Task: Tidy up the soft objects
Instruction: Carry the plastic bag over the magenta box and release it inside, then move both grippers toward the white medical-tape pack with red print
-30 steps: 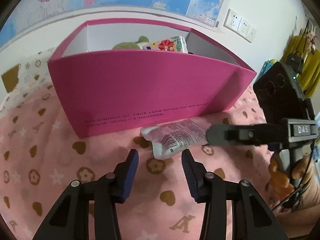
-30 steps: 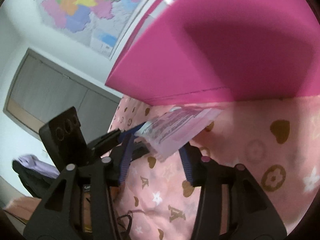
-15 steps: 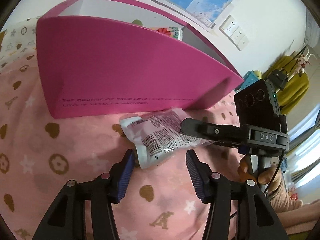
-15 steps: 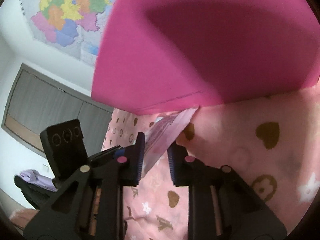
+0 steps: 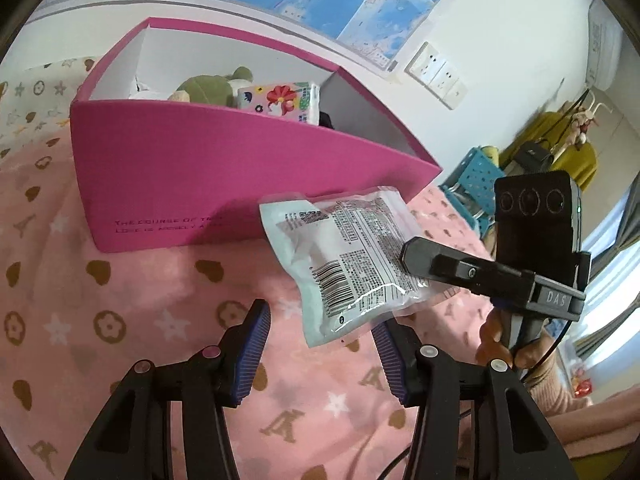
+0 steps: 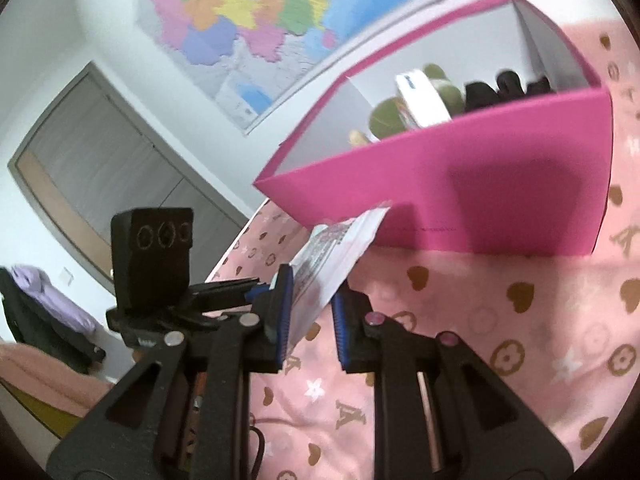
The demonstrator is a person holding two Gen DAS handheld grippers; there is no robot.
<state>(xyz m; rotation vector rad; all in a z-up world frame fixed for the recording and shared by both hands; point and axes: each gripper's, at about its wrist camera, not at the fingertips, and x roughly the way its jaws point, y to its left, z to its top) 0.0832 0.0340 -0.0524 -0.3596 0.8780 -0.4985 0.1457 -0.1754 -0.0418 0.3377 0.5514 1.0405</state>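
A white plastic packet (image 5: 352, 264) with black print and a barcode hangs in the air in front of the pink box (image 5: 224, 184). My right gripper (image 6: 310, 312) is shut on the packet (image 6: 332, 264) and holds it above the pink blanket; this gripper also shows in the left wrist view (image 5: 420, 258). My left gripper (image 5: 320, 344) is open and empty just below the packet. The box holds a green plush toy (image 5: 208, 88), a floral tissue pack (image 5: 280, 100) and something black (image 6: 500, 88).
The pink patterned blanket (image 5: 120, 320) covers the surface around the box. A wall with maps (image 6: 248, 12) stands behind the box. A blue crate (image 5: 476, 176) and yellow items (image 5: 568, 156) lie off to the right. A grey door (image 6: 100, 160) is at the left.
My right gripper closed on the packet and lifted it off the blanket. The packet now hangs higher, near the box's front wall. My left gripper stayed open below it.
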